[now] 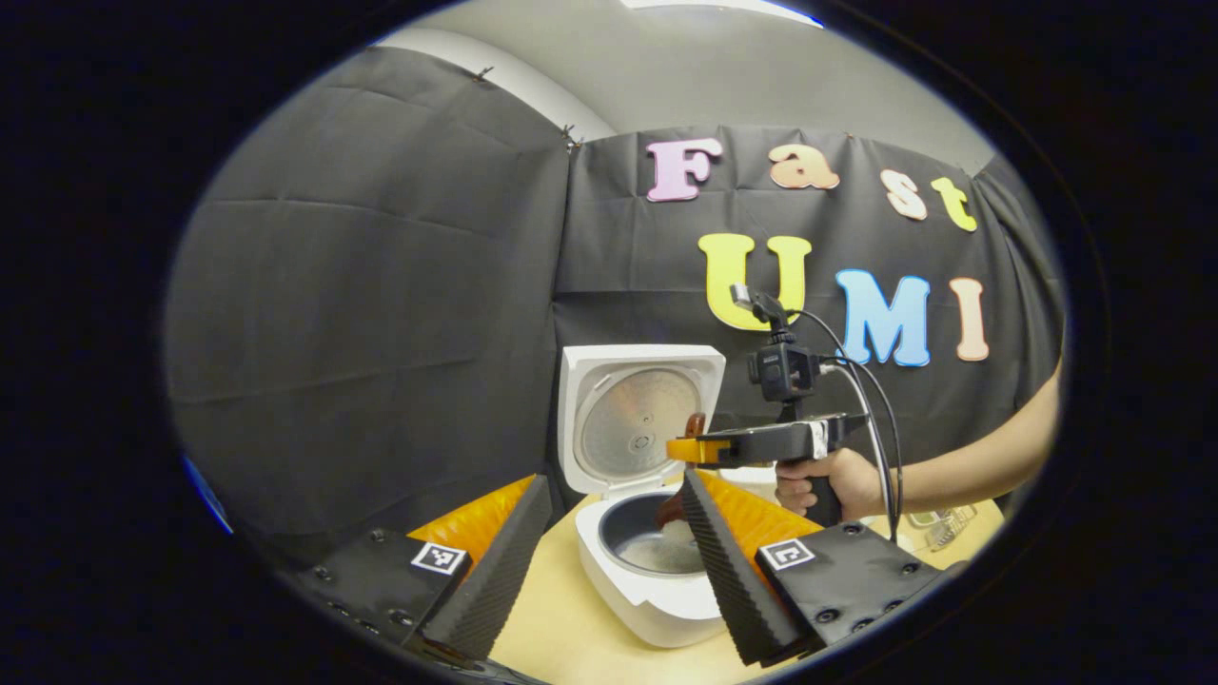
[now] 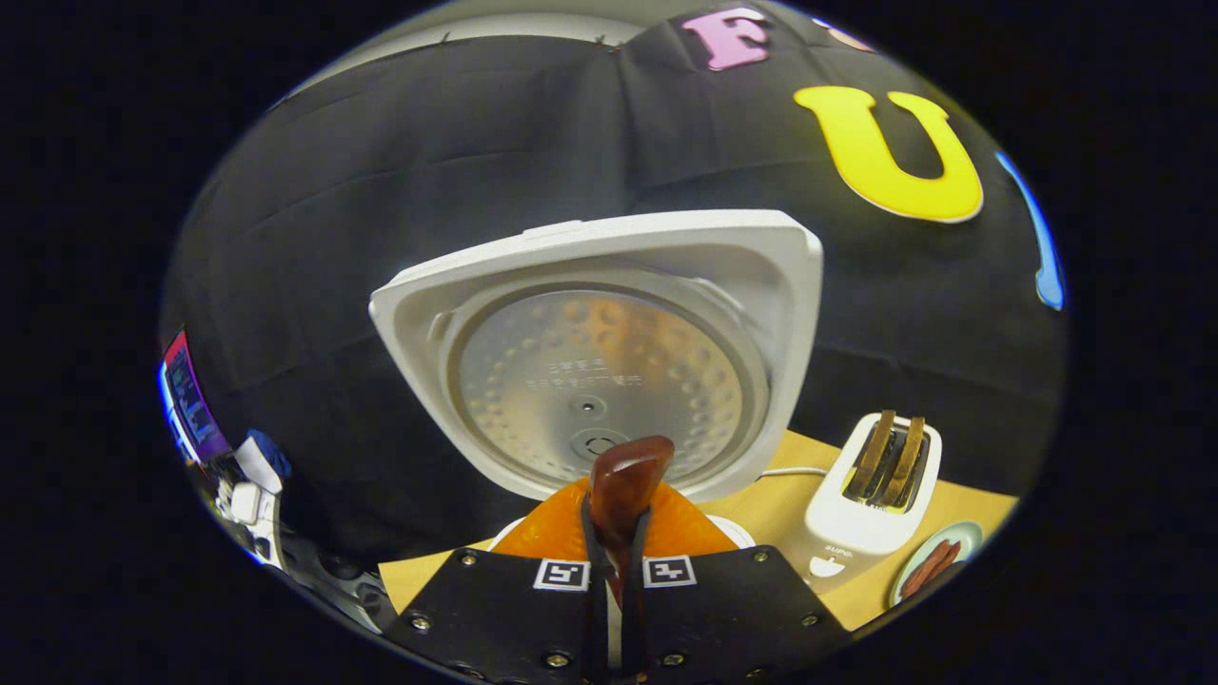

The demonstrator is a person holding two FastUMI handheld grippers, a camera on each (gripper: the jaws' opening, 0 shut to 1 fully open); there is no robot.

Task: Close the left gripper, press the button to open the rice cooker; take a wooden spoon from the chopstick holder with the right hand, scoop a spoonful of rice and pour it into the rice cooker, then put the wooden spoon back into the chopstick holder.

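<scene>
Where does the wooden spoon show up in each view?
Left gripper view: wooden spoon at centre, held by the right gripper, dipping into the open rice cooker.
Right gripper view: handle end at bottom centre, clamped between the fingers.
Shared landmark: raised lid.

In the left gripper view the rice cooker (image 1: 647, 571) sits low at centre on the table (image 1: 561, 628), its lid (image 1: 633, 419) upright behind the pot. In the right gripper view a toaster (image 2: 875, 504) stands lower right of the lid (image 2: 609, 352), with a plate (image 2: 937, 561) at the frame's lower right edge beside it.
</scene>
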